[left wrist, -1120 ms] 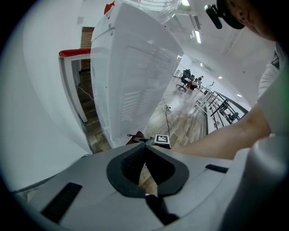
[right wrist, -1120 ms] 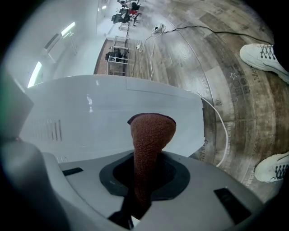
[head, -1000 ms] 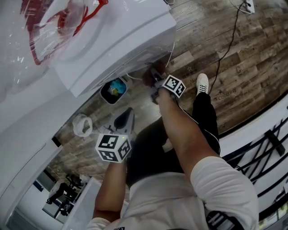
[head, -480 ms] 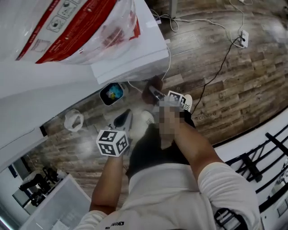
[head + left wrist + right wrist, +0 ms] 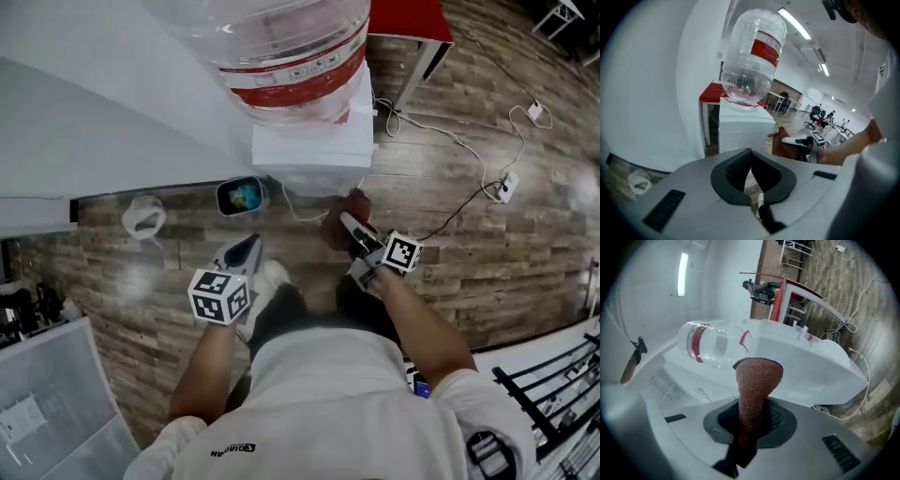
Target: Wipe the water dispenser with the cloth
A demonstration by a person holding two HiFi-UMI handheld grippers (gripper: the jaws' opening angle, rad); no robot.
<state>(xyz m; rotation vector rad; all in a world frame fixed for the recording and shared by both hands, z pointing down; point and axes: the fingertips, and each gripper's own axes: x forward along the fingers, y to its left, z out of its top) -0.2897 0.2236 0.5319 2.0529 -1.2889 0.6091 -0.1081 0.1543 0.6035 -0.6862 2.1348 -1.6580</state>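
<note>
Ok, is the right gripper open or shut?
Shut: the right gripper clamps the brown cloth, which sticks out between its jaws.

Rust-brown cloth [image 5: 758, 385], bunched, stands pinched between the right gripper [image 5: 754, 420] jaws. White water dispenser [image 5: 806, 364], clear red-banded bottle [image 5: 705, 345] on top, just ahead.
</note>
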